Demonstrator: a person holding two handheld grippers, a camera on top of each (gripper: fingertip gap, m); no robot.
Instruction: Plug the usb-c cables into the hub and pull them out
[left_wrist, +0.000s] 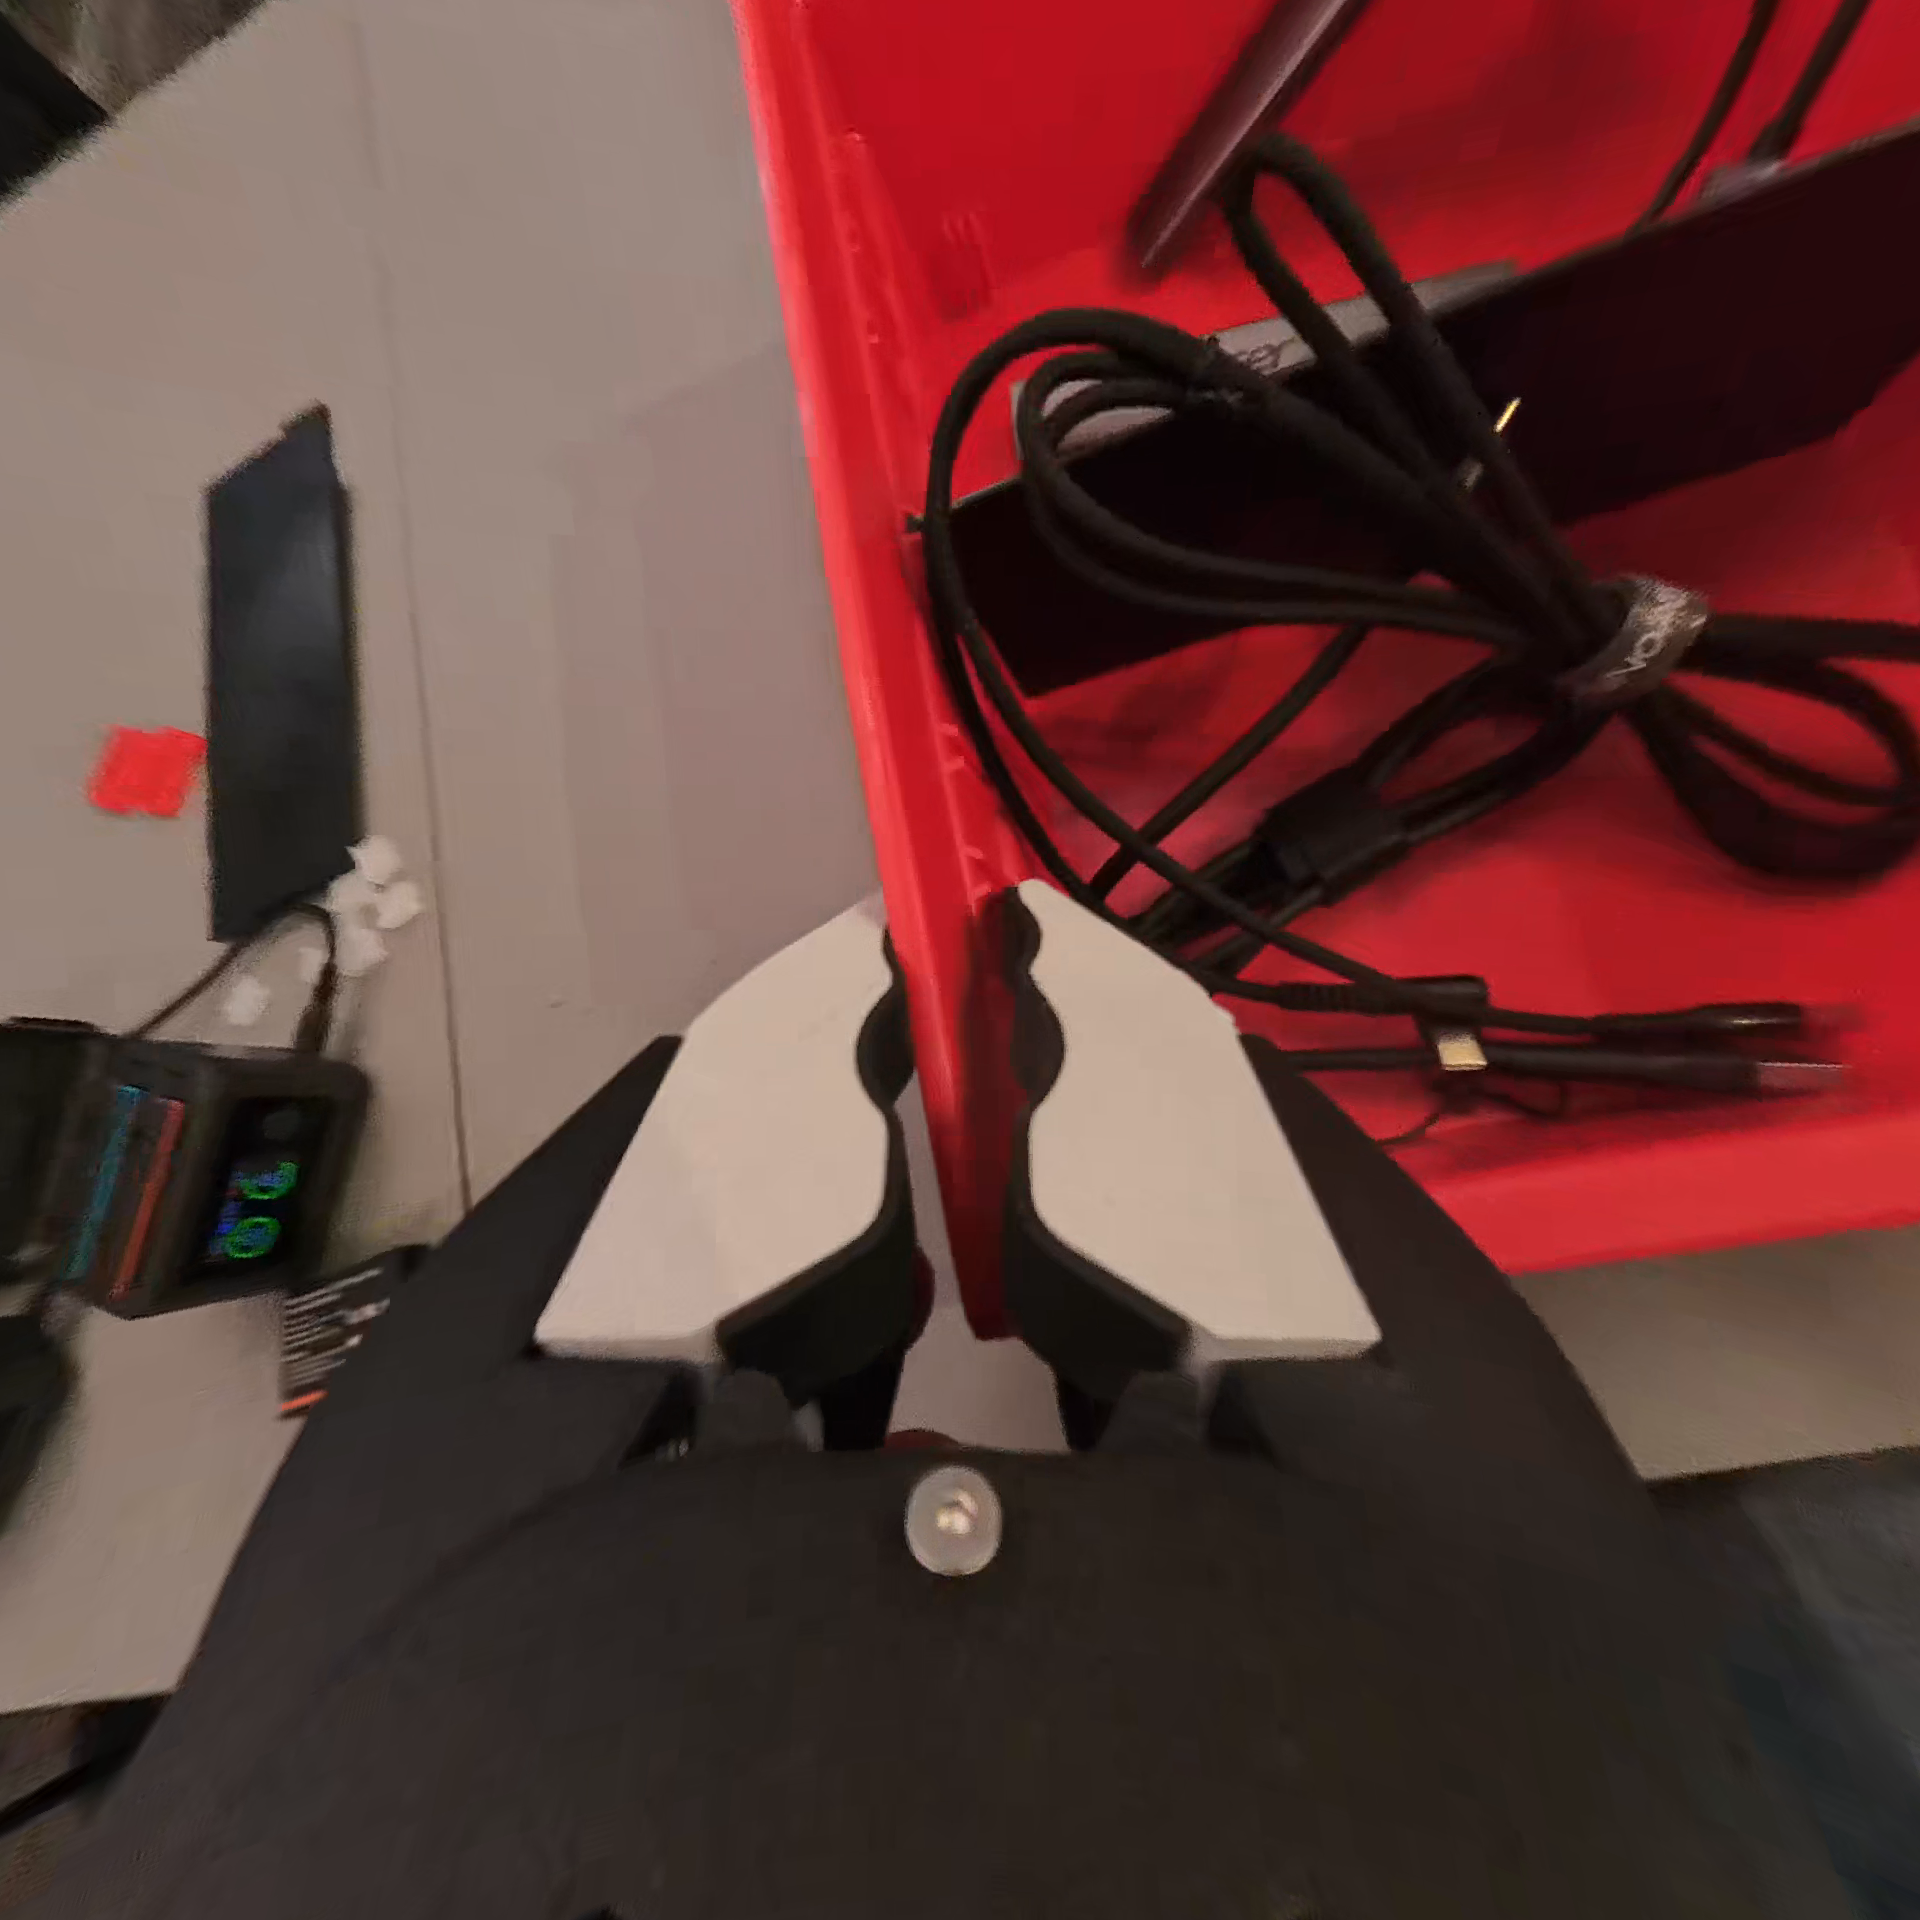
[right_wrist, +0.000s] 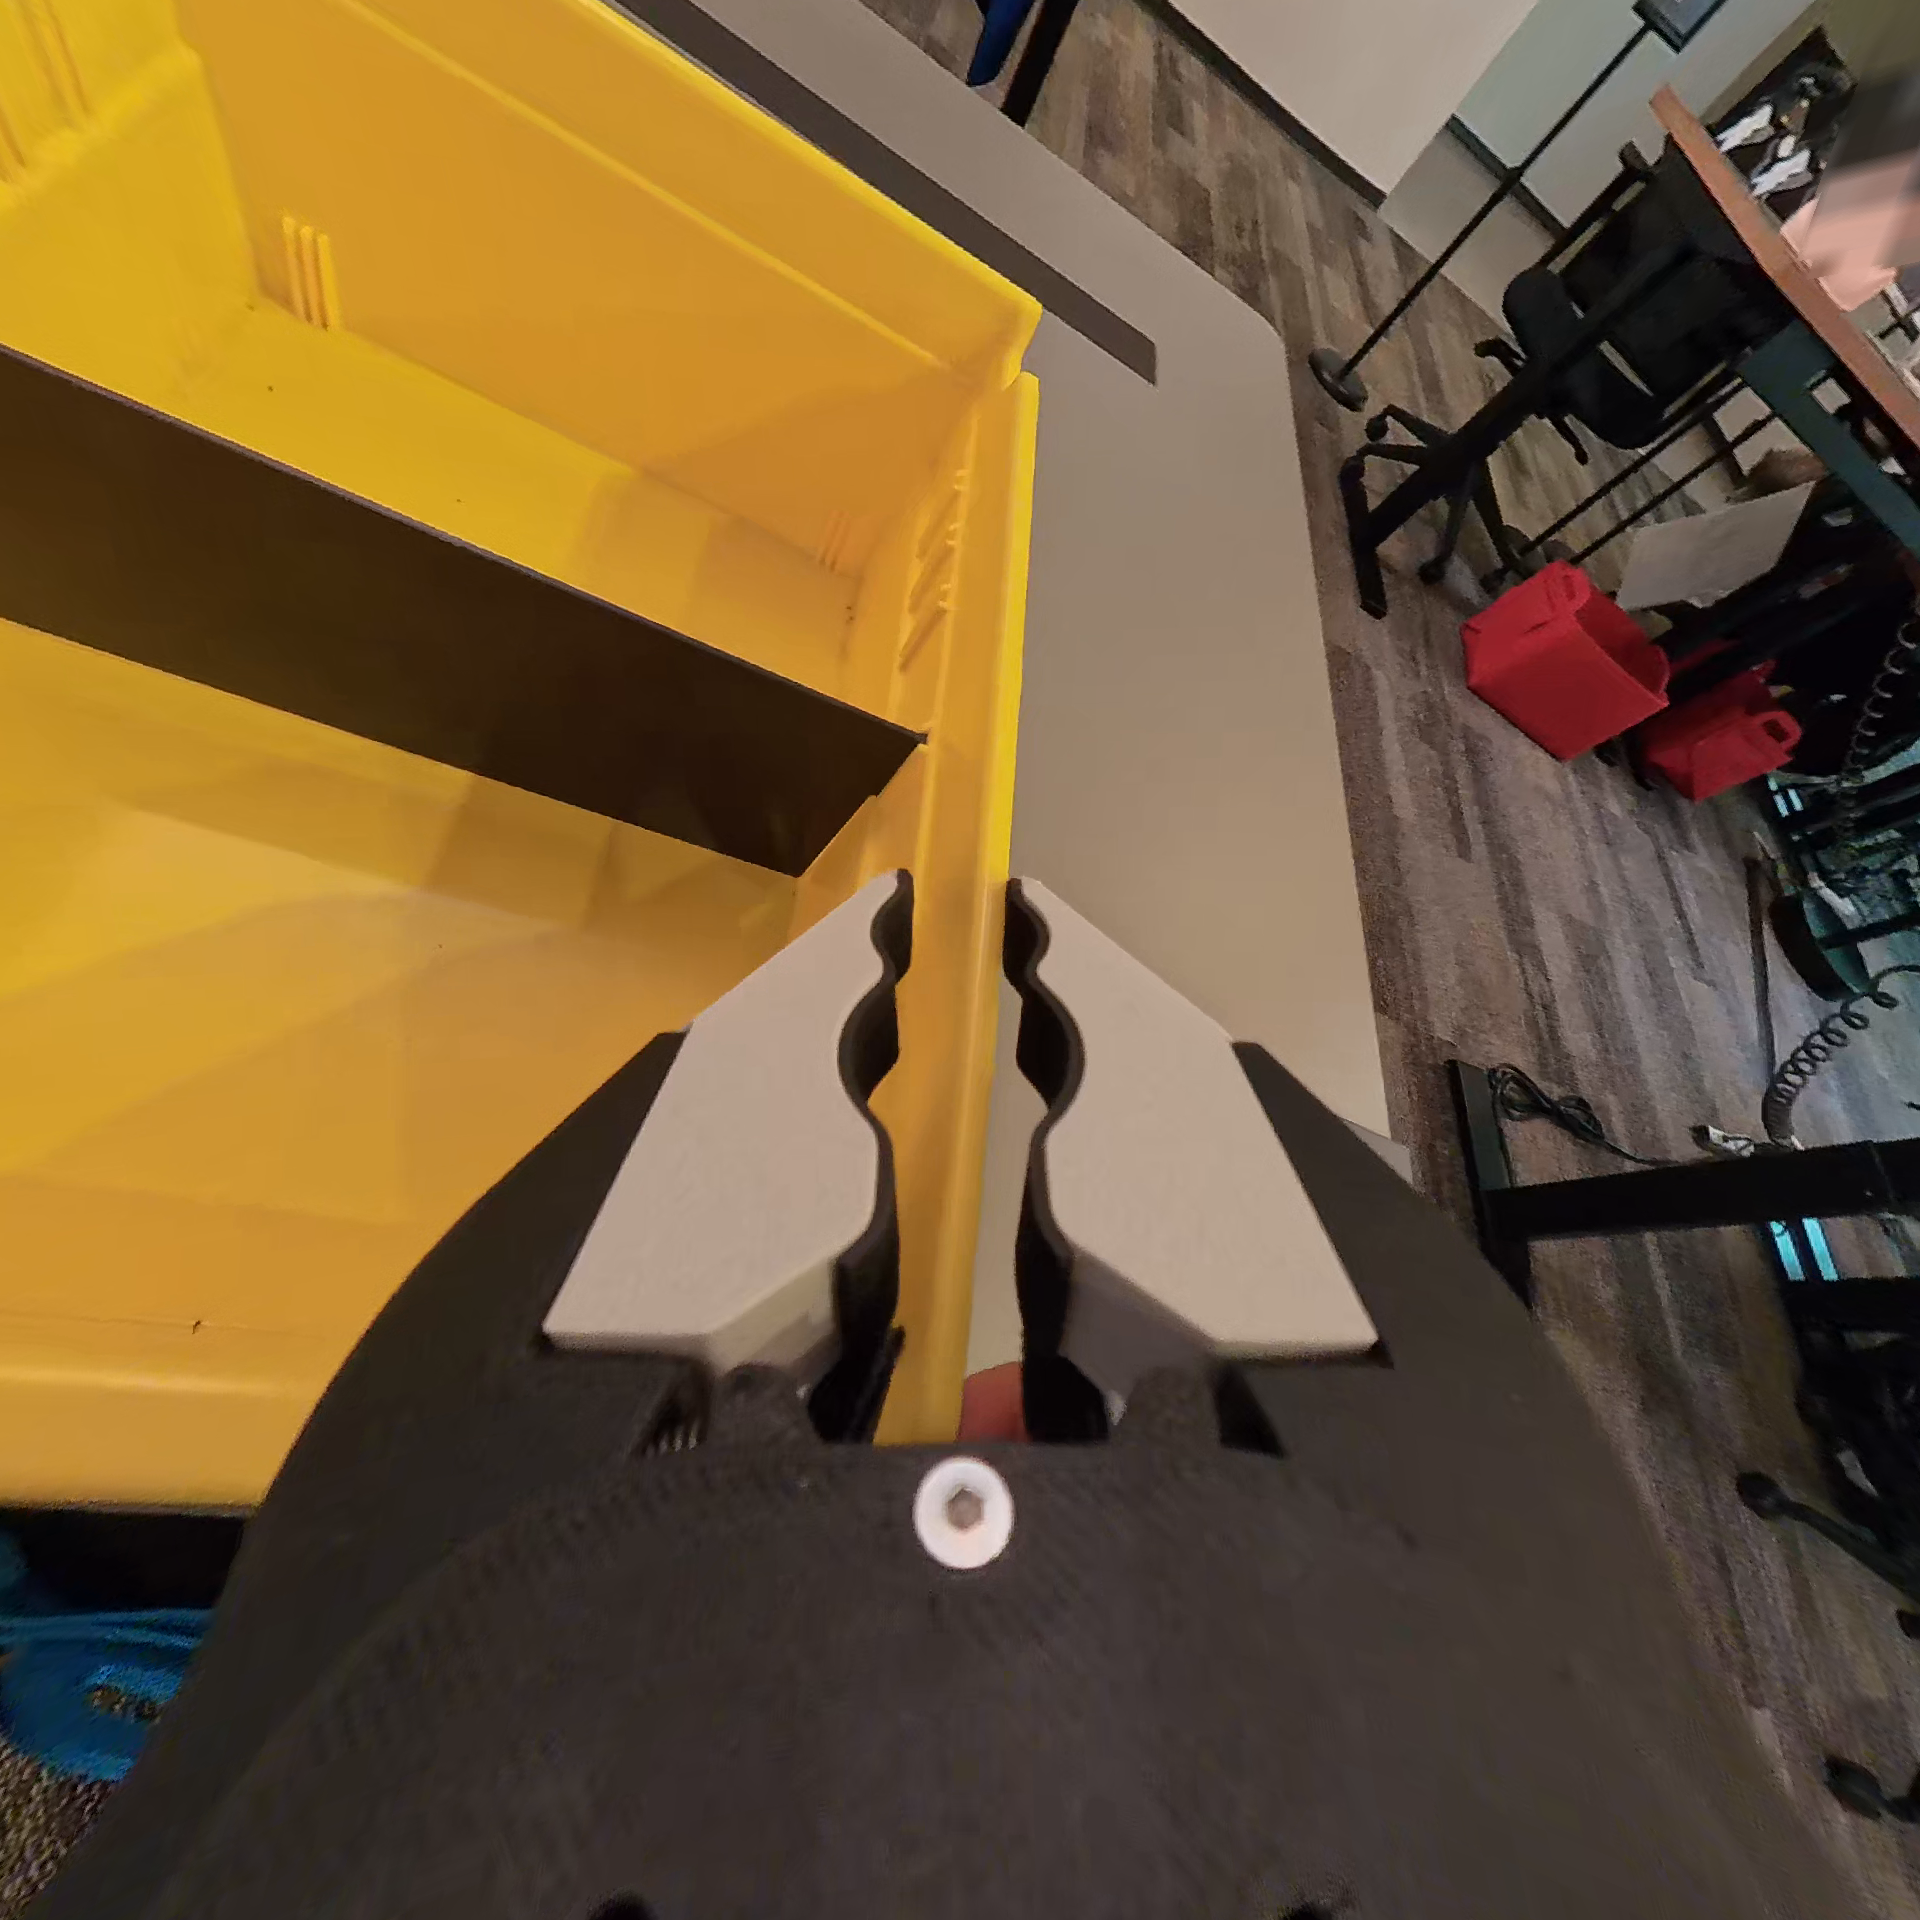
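My left gripper (left_wrist: 951, 925) is shut on the side wall of a red bin (left_wrist: 914, 665). Inside the bin lies a bundle of black cables (left_wrist: 1455, 665) tied with a strap, with loose plug ends (left_wrist: 1465, 1055) near the front and a black divider (left_wrist: 1558, 416) across it. A black hub with a lit display (left_wrist: 239, 1195) sits on the table at the left, with thin cables running out of it. My right gripper (right_wrist: 956, 894) is shut on the side wall of a yellow bin (right_wrist: 966, 727), which has a black divider (right_wrist: 416, 644) and shows nothing else inside.
A flat black slab (left_wrist: 281, 675), a small red piece (left_wrist: 145, 769) and white bits (left_wrist: 374, 894) lie on the grey table (left_wrist: 582, 520) left of the red bin. Right of the yellow bin the table edge (right_wrist: 1340, 779) drops to the floor, with chairs and red bins (right_wrist: 1558, 665) beyond. Spacing between my two grippers at the tips: around 80 centimeters. The left tips stand about 35 centimeters off the flat black slab (left_wrist: 281, 675).
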